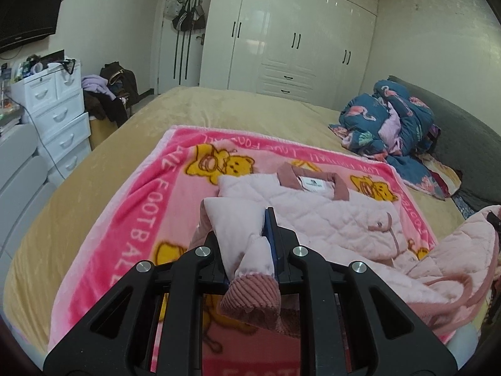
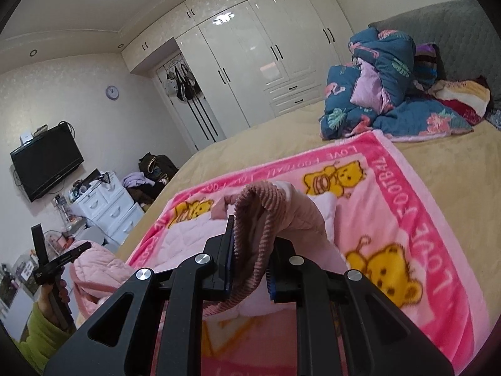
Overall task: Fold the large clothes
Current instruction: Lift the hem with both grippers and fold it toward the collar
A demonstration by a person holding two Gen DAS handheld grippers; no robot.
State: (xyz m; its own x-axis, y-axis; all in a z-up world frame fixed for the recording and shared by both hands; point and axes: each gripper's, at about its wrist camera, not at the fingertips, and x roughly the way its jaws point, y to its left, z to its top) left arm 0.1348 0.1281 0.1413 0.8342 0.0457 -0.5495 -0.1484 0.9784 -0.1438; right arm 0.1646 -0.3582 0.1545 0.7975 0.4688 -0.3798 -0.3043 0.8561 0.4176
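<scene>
A pale pink quilted jacket (image 1: 325, 216) with dusty-rose corduroy collar and cuffs lies on a pink teddy-bear blanket (image 1: 141, 219) on the bed. My left gripper (image 1: 247, 244) is shut on the jacket's left sleeve near its corduroy cuff (image 1: 250, 300), lifted over the body. My right gripper (image 2: 250, 250) is shut on the other sleeve's corduroy cuff (image 2: 256, 216), raised above the blanket (image 2: 407, 194). The left gripper (image 2: 53, 263) also shows at the far left of the right wrist view, with jacket fabric (image 2: 97, 269) beside it.
The bed has a tan sheet (image 1: 219, 109). A rumpled blue flamingo quilt (image 1: 388, 119) and grey headboard (image 1: 463, 131) lie at the far right. White drawers (image 1: 56, 116) and a clothes pile (image 1: 112, 94) stand left of the bed. White wardrobes (image 1: 297, 37) line the back wall.
</scene>
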